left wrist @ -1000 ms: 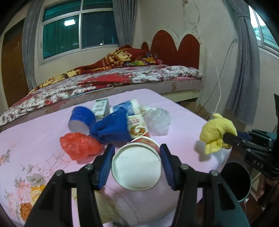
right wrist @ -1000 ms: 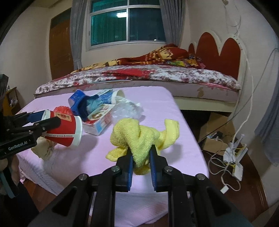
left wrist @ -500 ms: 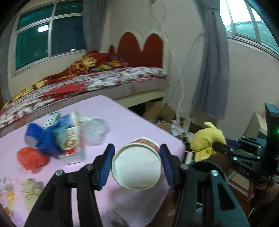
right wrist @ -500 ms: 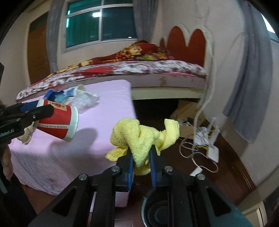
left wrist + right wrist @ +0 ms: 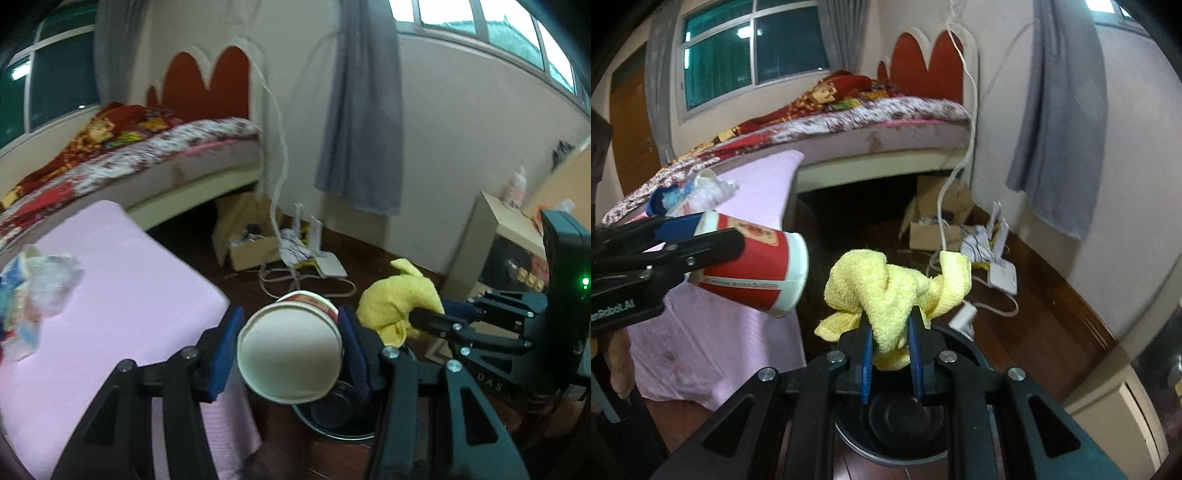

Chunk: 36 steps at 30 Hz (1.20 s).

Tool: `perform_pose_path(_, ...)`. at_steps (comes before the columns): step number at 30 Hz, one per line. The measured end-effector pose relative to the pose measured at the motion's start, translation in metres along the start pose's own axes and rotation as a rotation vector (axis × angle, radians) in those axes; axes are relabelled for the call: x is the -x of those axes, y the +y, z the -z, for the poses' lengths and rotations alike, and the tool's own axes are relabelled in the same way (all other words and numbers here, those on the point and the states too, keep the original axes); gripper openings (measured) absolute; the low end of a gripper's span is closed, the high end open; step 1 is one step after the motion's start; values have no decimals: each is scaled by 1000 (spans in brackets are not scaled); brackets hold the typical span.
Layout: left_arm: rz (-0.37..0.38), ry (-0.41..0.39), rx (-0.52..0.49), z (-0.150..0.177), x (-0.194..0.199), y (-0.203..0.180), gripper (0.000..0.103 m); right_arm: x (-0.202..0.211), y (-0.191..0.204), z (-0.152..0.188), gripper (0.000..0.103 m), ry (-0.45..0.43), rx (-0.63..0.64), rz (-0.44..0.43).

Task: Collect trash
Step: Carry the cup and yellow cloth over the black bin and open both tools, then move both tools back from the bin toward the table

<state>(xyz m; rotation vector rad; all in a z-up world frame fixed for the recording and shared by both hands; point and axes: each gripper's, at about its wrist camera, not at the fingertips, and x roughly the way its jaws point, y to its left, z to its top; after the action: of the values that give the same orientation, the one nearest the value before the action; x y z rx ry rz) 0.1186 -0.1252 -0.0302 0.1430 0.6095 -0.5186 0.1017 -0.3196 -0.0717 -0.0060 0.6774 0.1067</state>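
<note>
Nearest in the left wrist view, the left gripper (image 5: 290, 356) clamps a red-and-white paper cup (image 5: 291, 350) by its sides between blue pads, the cup's white base turned toward the camera. Directly below the cup on the dark wooden floor sits a black trash bin (image 5: 332, 417), its open mouth partly hidden by the cup and the gripper's arms. In the right wrist view the right gripper (image 5: 890, 354) is closed narrowly on a crumpled yellow cloth (image 5: 886, 291), which bunches up above the pads; the same black trash bin (image 5: 905, 424) lies just beneath it. The two grippers hang close together, cup on the left, cloth on the right, both above the bin.

To the left stands the bench (image 5: 122, 295), covered in a pink sheet, its near corner next to the bin. On its far left part lies a heap of remaining trash (image 5: 33, 291): clear crumpled plastic, blue wrapping and a carton.

Farther off on the floor are a cardboard box (image 5: 247, 251), white cables and a white power strip (image 5: 330, 266). Beyond them stand a bed (image 5: 849, 122) with a floral cover and red headboard, and grey curtains (image 5: 364, 103) by the wall.
</note>
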Motion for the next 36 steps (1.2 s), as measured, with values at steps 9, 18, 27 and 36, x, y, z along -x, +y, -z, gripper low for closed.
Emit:
perform_pose_path(9,46,87,-36,16,-46,-27,54,-20,-36,41,18,90,-48,6)
perform_pose_path(18,55,151,-53,39,-86,-35,54,-62,-45,65,18,152,-50,-36)
perform_pose_path(27,60,246,-27,57,-116,-32,71,-100,-47,83,43,252,-25,-22)
perform_pose_path(36,-73,203,67,66,-101,-9,103,-107,-67,91,101,257,-54,105)
